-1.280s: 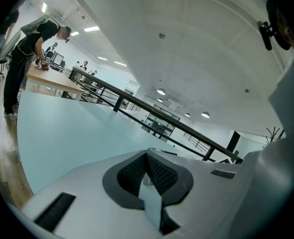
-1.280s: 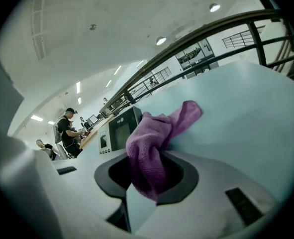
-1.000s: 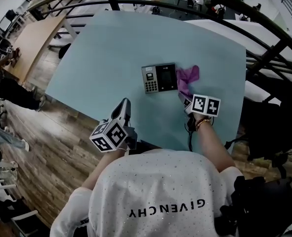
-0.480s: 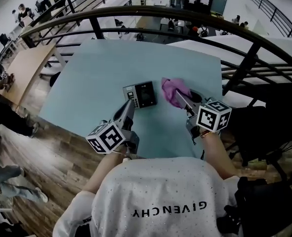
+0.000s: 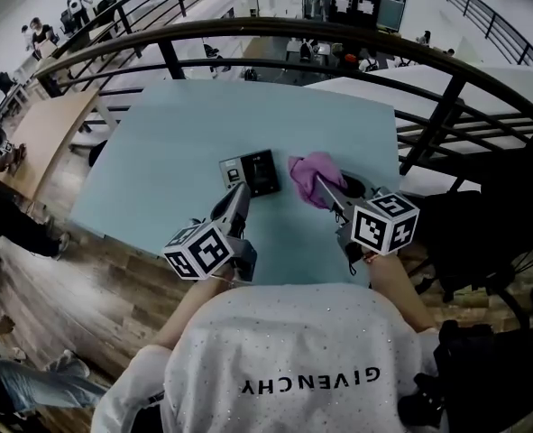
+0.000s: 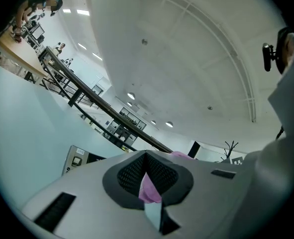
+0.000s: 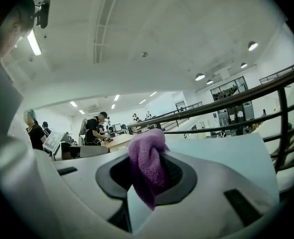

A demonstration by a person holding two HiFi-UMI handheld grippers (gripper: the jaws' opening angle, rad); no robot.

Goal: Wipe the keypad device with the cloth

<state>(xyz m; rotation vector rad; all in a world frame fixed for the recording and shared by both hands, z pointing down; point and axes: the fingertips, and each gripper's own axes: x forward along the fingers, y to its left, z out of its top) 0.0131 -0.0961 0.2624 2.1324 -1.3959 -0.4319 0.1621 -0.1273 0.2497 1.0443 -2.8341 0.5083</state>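
Note:
The keypad device (image 5: 252, 171), dark with a grey keypad side, lies flat on the pale blue table (image 5: 167, 142). It also shows at the lower left of the left gripper view (image 6: 77, 159). My left gripper (image 5: 242, 188) is shut and empty, its tips at the device's near left corner. A purple cloth (image 5: 309, 168) sits just right of the device, bunched up. My right gripper (image 5: 320, 182) is shut on it. In the right gripper view the cloth (image 7: 147, 166) hangs folded over the closed jaws. Whether the cloth touches the device I cannot tell.
A dark curved railing (image 5: 338, 32) runs behind and to the right of the table. Wooden floor (image 5: 95, 269) lies below the table's left edge. People sit at a wooden desk (image 5: 41, 133) far left. The wearer's white shirt (image 5: 293, 359) fills the bottom.
My left gripper has come forward from the table's near edge up to the device. The right gripper has kept its hold on the cloth beside the device. The head view has tilted up.

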